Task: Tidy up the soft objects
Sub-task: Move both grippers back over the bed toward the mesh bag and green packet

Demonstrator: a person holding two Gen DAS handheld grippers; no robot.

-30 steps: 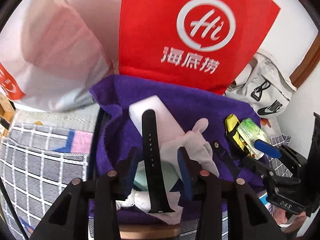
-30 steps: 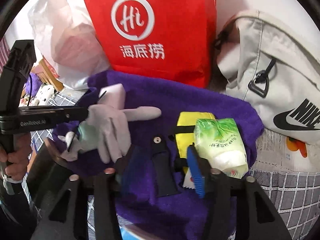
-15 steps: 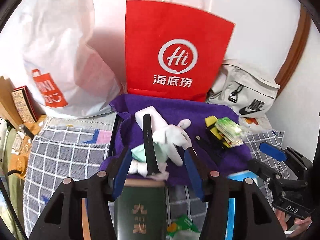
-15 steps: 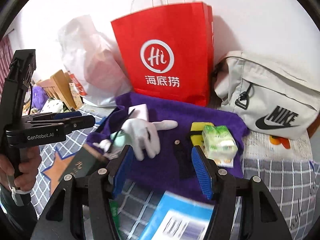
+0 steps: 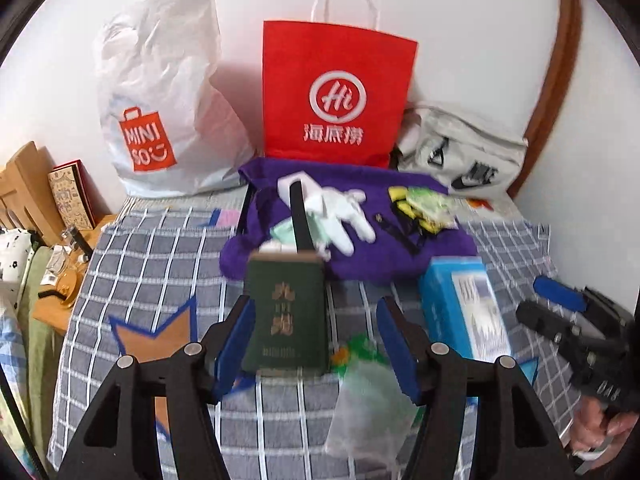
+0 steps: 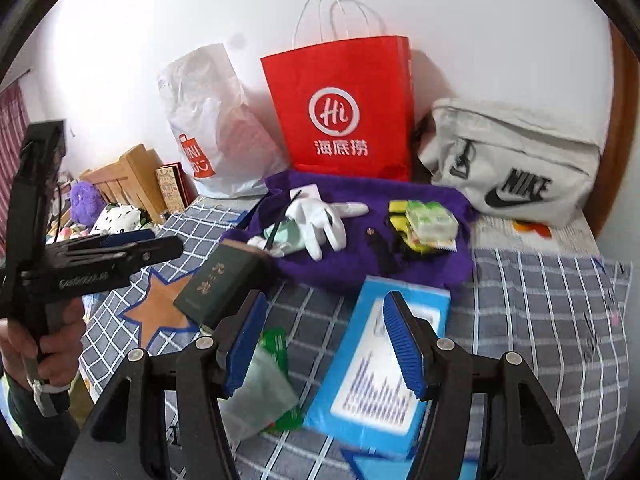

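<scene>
Both grippers hang over the bed with nothing in them, and the soft things sit in a pile on the purple towel.

The purple towel (image 6: 440,268) lies flat on the checked bed (image 6: 540,300) by the wall, so it works like a mat that keeps the small soft things together. On it rest a white glove (image 6: 320,220), a green tissue pack (image 6: 432,220) on top of something yellow, and a black strap (image 5: 301,220). A dark green book (image 5: 286,320) touches the towel's near edge and a blue pack (image 6: 388,360) lies just beside it; both are still off the towel. The left gripper (image 5: 316,340) has just been opening; its fingers are apart and grip nothing. The right gripper (image 6: 324,344) has its fingers apart too, and empty, likely ready for the next pick.
</scene>
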